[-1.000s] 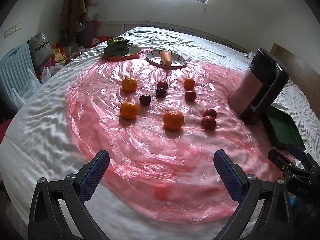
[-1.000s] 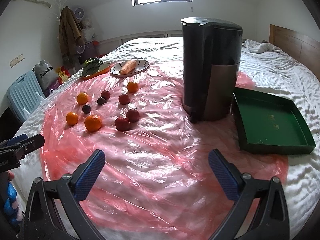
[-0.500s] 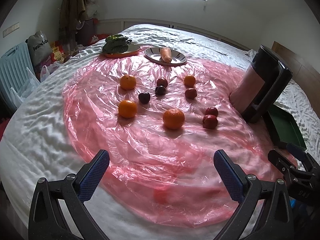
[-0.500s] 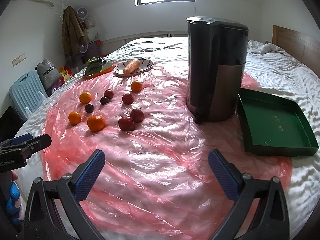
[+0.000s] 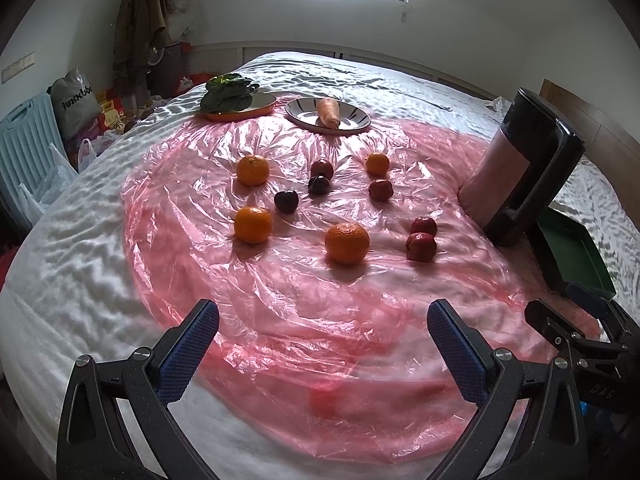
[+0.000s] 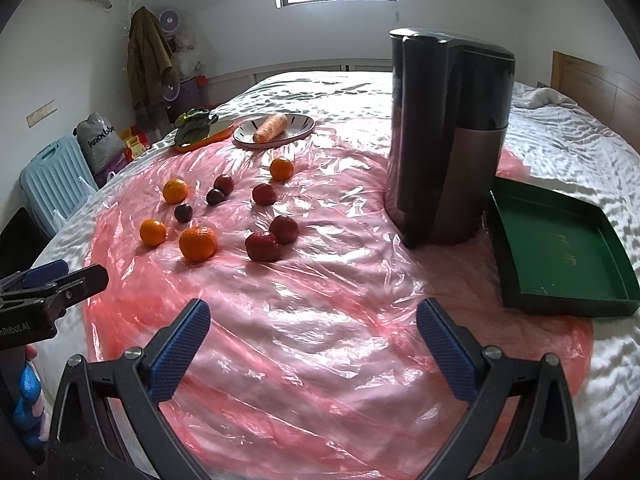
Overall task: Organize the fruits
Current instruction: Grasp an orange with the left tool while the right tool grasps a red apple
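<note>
Ten loose fruits are lying on the pink plastic sheet (image 5: 280,320) in the left wrist view: four oranges, including the nearest orange (image 5: 346,242), and six dark red or purple fruits, such as the red pair (image 5: 421,240). The left gripper (image 5: 323,348) is hovering wide open and empty, well short of them. Judged from shape, the oranges are firm and round and are likely to roll; grasping across the widest part is advisable. The crinkled film is probably slippery and is liable to lift with the fruit.

Viewed from the right wrist, the right gripper (image 6: 313,334) is likewise spread apart, holding nothing. The green tray (image 6: 520,280) is sitting empty beside the dark appliance (image 6: 448,140), well apart from the fruits. The small dark fruit (image 6: 183,213) probably bruises easily, so light pressure is advised.
</note>
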